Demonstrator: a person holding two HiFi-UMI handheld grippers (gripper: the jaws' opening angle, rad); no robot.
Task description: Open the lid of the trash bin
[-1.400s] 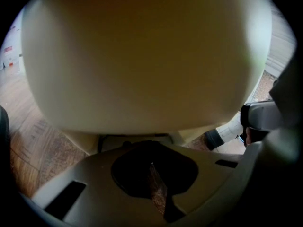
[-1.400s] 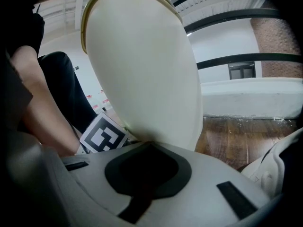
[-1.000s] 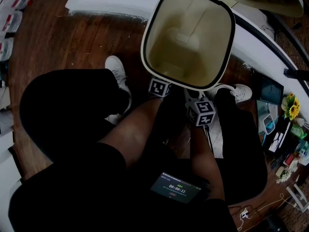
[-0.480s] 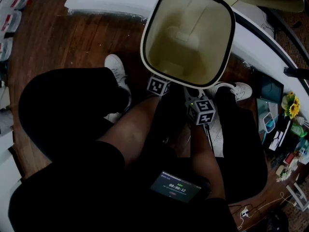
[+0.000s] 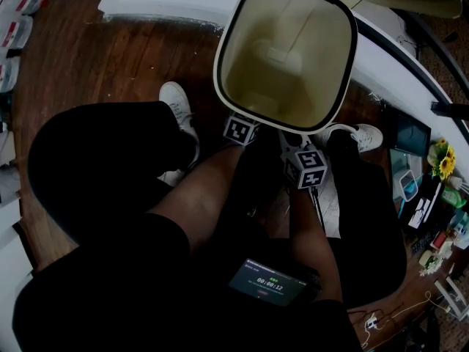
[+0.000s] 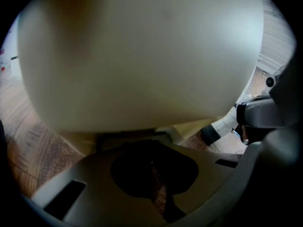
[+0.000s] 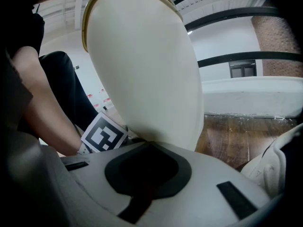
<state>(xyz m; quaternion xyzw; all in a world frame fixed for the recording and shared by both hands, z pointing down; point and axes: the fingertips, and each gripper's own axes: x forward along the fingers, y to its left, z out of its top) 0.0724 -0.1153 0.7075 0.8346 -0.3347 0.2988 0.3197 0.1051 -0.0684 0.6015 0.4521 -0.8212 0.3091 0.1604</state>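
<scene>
A cream trash bin (image 5: 293, 20) with a dark rim fills the top middle of the head view, its hollow side facing up at me. Both grippers sit low against its near side, fingertips hidden under the rim. The left gripper (image 5: 240, 130) shows only its marker cube, and so does the right gripper (image 5: 305, 169). In the left gripper view the bin's cream wall (image 6: 142, 56) bulges right over the left gripper (image 6: 154, 162), whose jaws meet at a thin seam. In the right gripper view the bin (image 7: 147, 70) rises just beyond the right gripper (image 7: 147, 174), jaws likewise together.
The person's legs and white shoes (image 5: 178, 108) (image 5: 363, 138) flank the bin on a wooden floor (image 5: 110, 57). A white curved ledge (image 5: 168, 6) runs behind. A phone with a timer (image 5: 267, 282) lies on the lap. Small clutter (image 5: 432, 196) crowds the right edge.
The bin's rim has crept slightly upward in the head view and the right marker cube shifted a little with it. Otherwise nothing visibly moved.
</scene>
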